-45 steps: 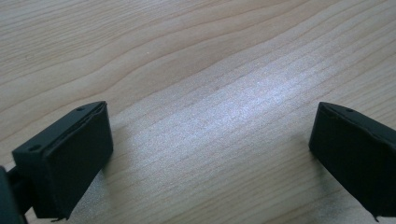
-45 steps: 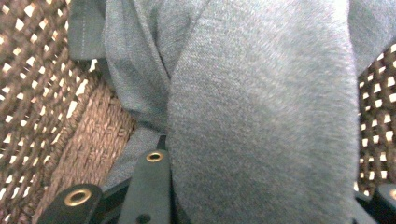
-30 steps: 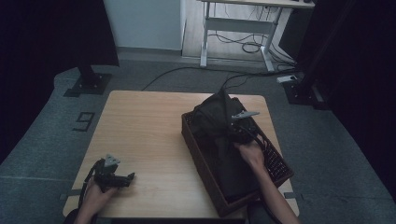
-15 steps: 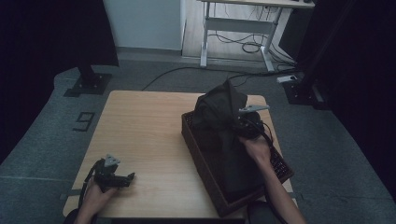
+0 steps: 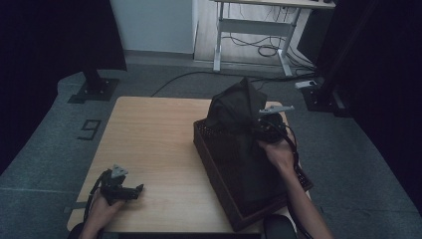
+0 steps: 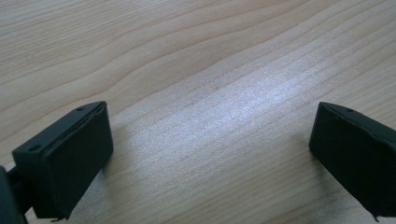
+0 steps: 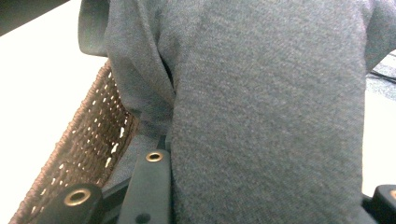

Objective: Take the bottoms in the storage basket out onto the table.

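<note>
Nearest, at the table's (image 5: 149, 129) front left corner, the person's left hand rests the left gripper (image 5: 130, 189) on bare wood; the left gripper view has its two black jaws spread wide with nothing but wood grain between them. Across from it, to the right, the right gripper (image 5: 259, 130) is held up above a dark woven basket (image 5: 219, 167) and is pinching a dark grey cloth (image 5: 234, 112), perhaps a garment. The cloth rises to a peak just above and beside that gripper, and the rest of it hangs down into the basket below. In the right gripper view the grey fabric (image 7: 261, 107) drapes straight over the jaws, with the basket's woven wall (image 7: 93, 144) low to one side. Beyond the table stand a desk frame and loose cables on the floor.

The step in hand looks like lifting the cloth out of the basket. To do it well, keep the pinch firm, raise straight up until the hanging end clears the rim, and only then carry it sideways, so the basket is not dragged along
</note>
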`<act>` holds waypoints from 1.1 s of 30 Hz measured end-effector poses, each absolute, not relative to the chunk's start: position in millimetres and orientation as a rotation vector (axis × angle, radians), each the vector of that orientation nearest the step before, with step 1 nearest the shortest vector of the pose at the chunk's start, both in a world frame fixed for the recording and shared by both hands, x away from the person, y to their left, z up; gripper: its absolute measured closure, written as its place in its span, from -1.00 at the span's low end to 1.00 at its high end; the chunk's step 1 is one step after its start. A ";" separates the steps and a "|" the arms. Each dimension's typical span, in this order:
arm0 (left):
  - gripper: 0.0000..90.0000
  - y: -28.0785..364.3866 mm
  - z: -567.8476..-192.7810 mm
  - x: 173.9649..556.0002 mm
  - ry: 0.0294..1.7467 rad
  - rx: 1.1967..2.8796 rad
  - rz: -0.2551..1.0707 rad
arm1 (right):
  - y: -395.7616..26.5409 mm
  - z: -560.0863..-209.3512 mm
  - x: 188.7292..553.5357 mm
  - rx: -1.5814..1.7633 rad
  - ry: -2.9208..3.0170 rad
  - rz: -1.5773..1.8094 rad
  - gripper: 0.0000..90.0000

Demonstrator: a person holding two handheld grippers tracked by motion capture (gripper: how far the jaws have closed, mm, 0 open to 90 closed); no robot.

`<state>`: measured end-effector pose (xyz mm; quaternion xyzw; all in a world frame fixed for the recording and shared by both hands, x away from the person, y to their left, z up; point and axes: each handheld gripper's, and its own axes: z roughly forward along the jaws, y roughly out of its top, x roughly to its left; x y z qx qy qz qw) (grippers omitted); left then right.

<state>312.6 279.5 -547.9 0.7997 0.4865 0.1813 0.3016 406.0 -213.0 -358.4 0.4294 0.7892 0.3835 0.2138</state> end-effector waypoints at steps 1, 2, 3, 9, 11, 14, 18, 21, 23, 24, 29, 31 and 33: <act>-1.00 279.5 -547.9 312.6 1.291 2.121 0.481 | -212.7 -356.2 405.8 1.190 2.191 1.068 0.47; -1.00 279.5 -547.9 312.6 1.291 2.121 0.481 | -212.2 -354.4 405.7 1.187 2.189 1.069 0.47; -1.00 279.5 -547.9 312.6 1.291 2.121 0.481 | -211.8 -352.9 405.5 1.186 2.188 1.070 0.47; -1.00 279.5 -547.9 312.6 1.291 2.119 0.481 | -208.9 -340.4 405.2 1.174 2.186 1.082 0.47; -1.00 279.5 -547.9 312.6 1.290 2.121 0.481 | -207.6 -336.6 405.5 1.171 2.188 1.088 0.47; -1.00 279.5 -547.8 312.6 1.291 2.122 0.481 | -205.3 -331.1 406.1 1.169 2.193 1.094 0.47; -1.00 279.6 -547.8 312.6 1.291 2.122 0.480 | -202.5 -324.3 407.9 1.168 2.197 1.118 0.47; -1.00 279.4 -547.8 312.6 1.292 2.120 0.480 | -199.1 -318.4 408.7 1.160 2.197 1.126 0.47; -1.00 279.5 -547.8 312.6 1.291 2.120 0.480 | -197.3 -316.0 409.1 1.155 2.194 1.129 0.46; -1.00 279.5 -547.8 312.6 1.291 2.121 0.482 | -194.8 -312.2 409.8 1.151 2.195 1.132 0.46; -1.00 279.5 -547.8 312.6 1.291 2.122 0.482 | -188.4 -304.2 411.7 1.144 2.197 1.140 0.46; -1.00 279.4 -547.8 312.6 1.292 2.120 0.480 | -185.4 -301.3 412.7 1.143 2.199 1.146 0.46; -1.00 279.4 -547.9 312.6 1.292 2.119 0.480 | -182.5 -298.8 413.9 1.139 2.205 1.149 0.46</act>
